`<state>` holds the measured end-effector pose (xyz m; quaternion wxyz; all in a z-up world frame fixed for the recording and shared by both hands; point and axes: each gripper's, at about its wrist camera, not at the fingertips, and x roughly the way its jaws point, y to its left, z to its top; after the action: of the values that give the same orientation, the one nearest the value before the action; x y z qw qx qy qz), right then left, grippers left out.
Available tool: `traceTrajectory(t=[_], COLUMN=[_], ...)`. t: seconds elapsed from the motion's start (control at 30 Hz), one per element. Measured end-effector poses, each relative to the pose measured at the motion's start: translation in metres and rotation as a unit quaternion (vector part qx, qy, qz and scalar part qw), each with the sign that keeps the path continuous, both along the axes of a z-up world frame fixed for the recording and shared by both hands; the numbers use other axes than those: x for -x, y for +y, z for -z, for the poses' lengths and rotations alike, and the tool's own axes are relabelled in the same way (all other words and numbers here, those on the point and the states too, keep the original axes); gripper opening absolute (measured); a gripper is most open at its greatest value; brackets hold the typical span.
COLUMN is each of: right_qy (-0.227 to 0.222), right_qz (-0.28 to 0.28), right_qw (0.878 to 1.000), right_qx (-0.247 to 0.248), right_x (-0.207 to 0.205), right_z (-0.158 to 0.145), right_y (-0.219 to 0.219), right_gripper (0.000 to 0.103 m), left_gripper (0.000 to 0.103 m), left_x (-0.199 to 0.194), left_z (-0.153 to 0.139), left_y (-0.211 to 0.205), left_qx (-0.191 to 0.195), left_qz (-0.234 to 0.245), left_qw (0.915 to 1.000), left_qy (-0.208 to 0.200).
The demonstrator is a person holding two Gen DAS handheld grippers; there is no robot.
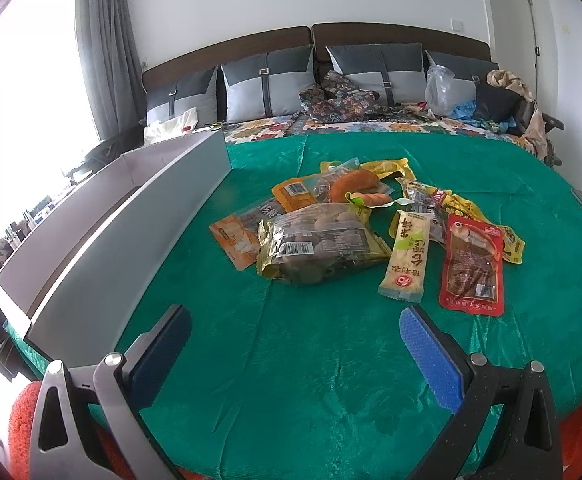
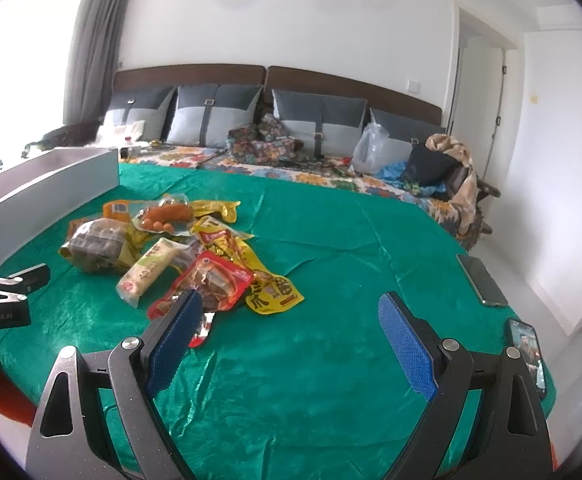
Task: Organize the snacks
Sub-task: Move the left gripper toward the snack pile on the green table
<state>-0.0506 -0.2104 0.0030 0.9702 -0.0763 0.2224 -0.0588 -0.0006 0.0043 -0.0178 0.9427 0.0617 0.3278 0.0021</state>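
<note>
You are holding both tools above the near edge of the tabletop, which is wearing a green cloth [image 1: 311,380]. Your left tool [image 1: 295,354] is hanging spread wide with nothing between its blue pads. Your right tool [image 2: 291,342] is likewise gaping and gripping nothing; in the right wrist view its left finger is standing in front of the near corner of the red pack [image 2: 211,280], and whether it is touching the pack cannot be told.

The snacks [image 1: 367,228] are lying in a loose heap near the middle of the cloth. A clear bag of brown balls [image 1: 319,248] is sitting at the near left of the heap, overlapping an orange pack [image 1: 231,238]. A pale bar [image 1: 405,258] is lying just right of the bag, and the red pack [image 1: 473,270] is lying right of the bar, both pointing towards the near edge. Yellow packs [image 1: 483,220] are lying behind and under the red one. A sausage pack [image 1: 353,186] is resting at the far side of the heap.

A grey box [image 1: 131,216] is running along the left edge of the tabletop, apart from the heap. Two phones are lying at the right edge, one [image 2: 483,280] farther back, one [image 2: 527,350] nearer with its screen lit. Beyond the far edge, a bed [image 1: 331,120] is carrying pillows and bags.
</note>
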Motion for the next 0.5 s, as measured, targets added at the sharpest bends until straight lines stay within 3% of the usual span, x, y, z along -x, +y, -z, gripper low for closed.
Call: traceTrajectory(t=[0.5], right_qy=[0.007], right_qz=[-0.005], right_qw=[1.0], right_qx=[0.002], right_x=[-0.0038], right_z=[0.0073], right_y=[0.0021], right_gripper=[0.092], left_gripper=[0.103], left_x=[-0.0025], left_z=[0.006], left_y=[0.0026], left_qx=[-0.002], left_qz=[-0.003], left_qw=[1.0], left_qy=[0.007])
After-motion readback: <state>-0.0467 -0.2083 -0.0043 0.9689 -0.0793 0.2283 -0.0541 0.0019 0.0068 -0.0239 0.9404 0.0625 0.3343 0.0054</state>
